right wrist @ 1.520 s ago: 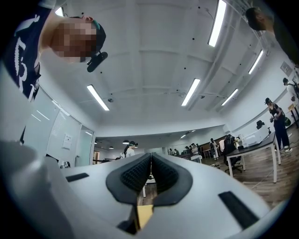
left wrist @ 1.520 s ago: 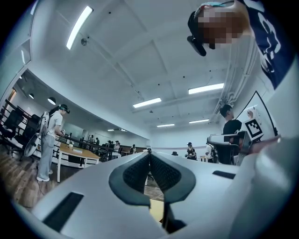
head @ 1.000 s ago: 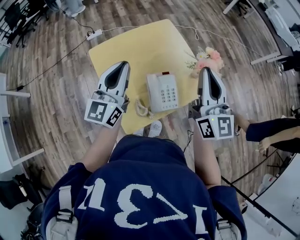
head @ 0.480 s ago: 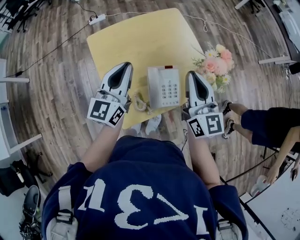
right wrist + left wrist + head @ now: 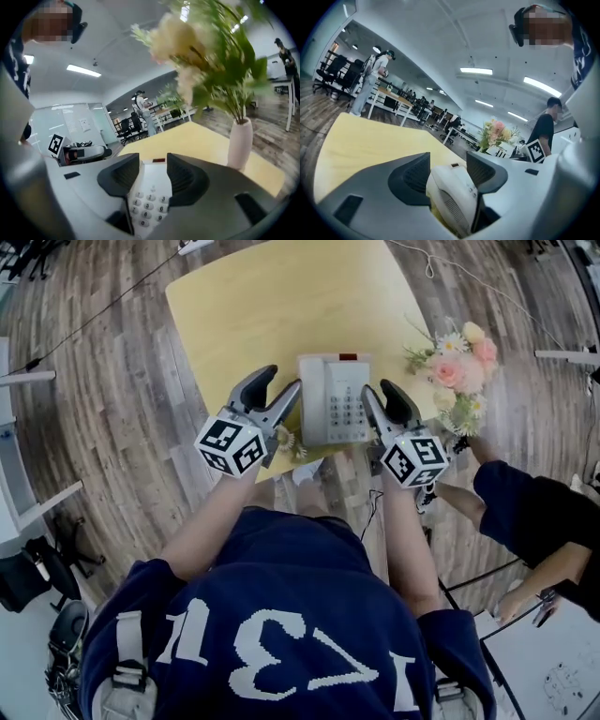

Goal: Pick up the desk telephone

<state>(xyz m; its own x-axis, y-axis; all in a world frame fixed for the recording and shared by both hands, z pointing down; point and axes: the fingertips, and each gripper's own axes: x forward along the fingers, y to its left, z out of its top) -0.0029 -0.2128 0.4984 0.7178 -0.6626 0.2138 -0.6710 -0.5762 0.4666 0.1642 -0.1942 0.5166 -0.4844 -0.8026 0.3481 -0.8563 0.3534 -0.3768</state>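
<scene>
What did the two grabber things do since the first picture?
The left gripper and right gripper came down and moved in on the telephone, one at each side. Their jaws have just been opening, and an edge of the phone now sits between each pair. The telephone, flowers and table stayed where they were.

— Looks like?
— White desk telephone (image 5: 335,399), handset (image 5: 313,395) cradled at left, grey keypad (image 5: 348,409) at right, red mark (image 5: 348,357) at far end.
— Lying where?
— Flat on yellow table (image 5: 253,315), near its front edge.
</scene>
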